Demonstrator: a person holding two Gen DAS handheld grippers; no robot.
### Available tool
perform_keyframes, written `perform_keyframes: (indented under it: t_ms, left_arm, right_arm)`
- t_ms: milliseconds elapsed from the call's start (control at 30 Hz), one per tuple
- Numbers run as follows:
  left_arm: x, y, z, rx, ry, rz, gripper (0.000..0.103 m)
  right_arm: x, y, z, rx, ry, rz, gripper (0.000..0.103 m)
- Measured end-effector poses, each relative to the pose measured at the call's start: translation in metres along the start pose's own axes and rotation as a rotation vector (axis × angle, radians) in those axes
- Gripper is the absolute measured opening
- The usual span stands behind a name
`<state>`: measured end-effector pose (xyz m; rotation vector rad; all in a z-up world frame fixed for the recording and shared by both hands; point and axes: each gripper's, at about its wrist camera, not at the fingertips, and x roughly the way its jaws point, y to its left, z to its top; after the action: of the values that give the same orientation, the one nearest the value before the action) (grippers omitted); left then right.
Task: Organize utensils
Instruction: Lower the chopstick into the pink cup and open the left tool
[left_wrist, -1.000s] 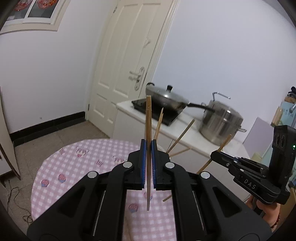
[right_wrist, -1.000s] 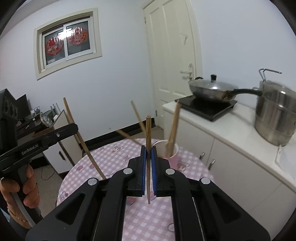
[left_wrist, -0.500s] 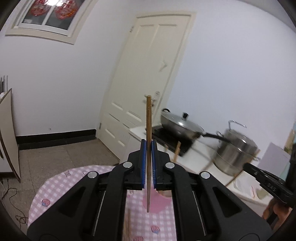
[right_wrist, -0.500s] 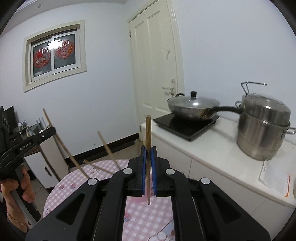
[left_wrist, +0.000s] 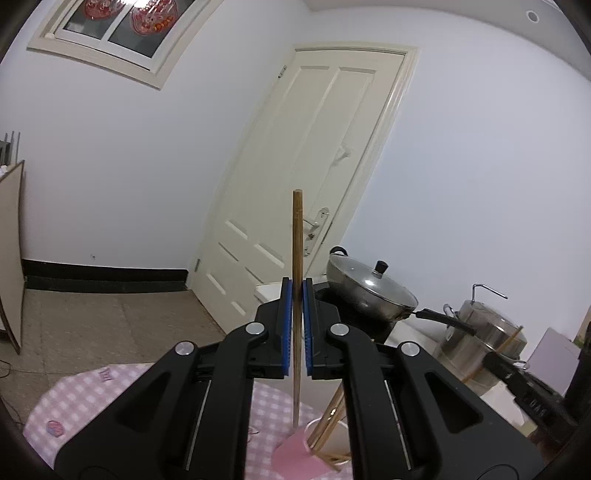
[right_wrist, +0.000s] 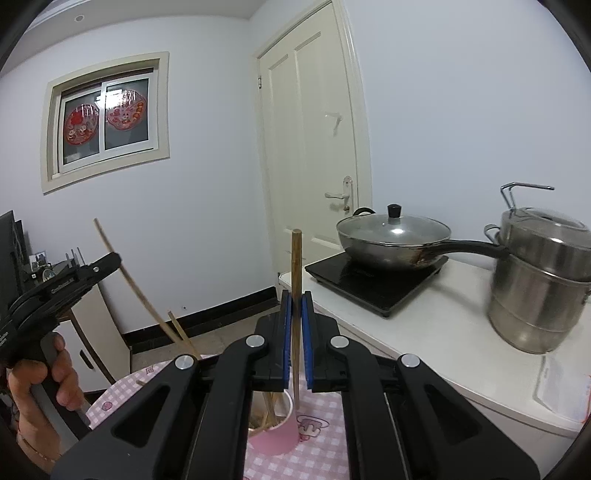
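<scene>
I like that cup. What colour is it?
The cup is pink, clearest in the right wrist view.

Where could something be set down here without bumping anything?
Bare white counter lies between the black cooktop and the steel pot. The checked tablecloth left of the pink cup is open. It is crowded around that cup, already bristling with chopsticks.

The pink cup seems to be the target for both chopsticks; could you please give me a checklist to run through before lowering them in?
1. Left gripper shut on its chopstick: ok.
2. Right gripper shut on its chopstick: ok.
3. Pink cup upright on the checked tablecloth: ok.
4. Right chopstick's tip over the cup mouth: ok.
5. Left chopstick's tip over the cup mouth: cannot tell.
</scene>
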<state>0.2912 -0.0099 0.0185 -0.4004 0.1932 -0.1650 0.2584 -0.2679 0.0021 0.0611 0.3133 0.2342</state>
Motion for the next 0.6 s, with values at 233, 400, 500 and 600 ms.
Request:
perform_keyframes:
  t_ms: [233, 400, 500, 600]
  left_arm:
    - [0.019, -0.006, -0.011, -0.009, 0.034, -0.063, 0.006]
    - [0.023, -0.006, -0.014, -0.008, 0.05, -0.097, 0.006]
    - [0.03, -0.008, -0.021, 0.019, 0.08, -0.096, 0.006]
    - [0.037, -0.008, -0.029, 0.025, 0.119, -0.105, 0.006]
  right_arm:
    - [0.007, 0.0, 0.0, 0.009, -0.006, 0.033, 0.004]
    - [0.005, 0.004, 0.003, 0.004, -0.011, 0.062, 0.004]
    - [0.011, 0.007, 0.0, -0.01, 0.007, 0.068, 0.004]
    - [0.018, 0.005, -0.006, 0.0, 0.031, 0.075, 0.004]
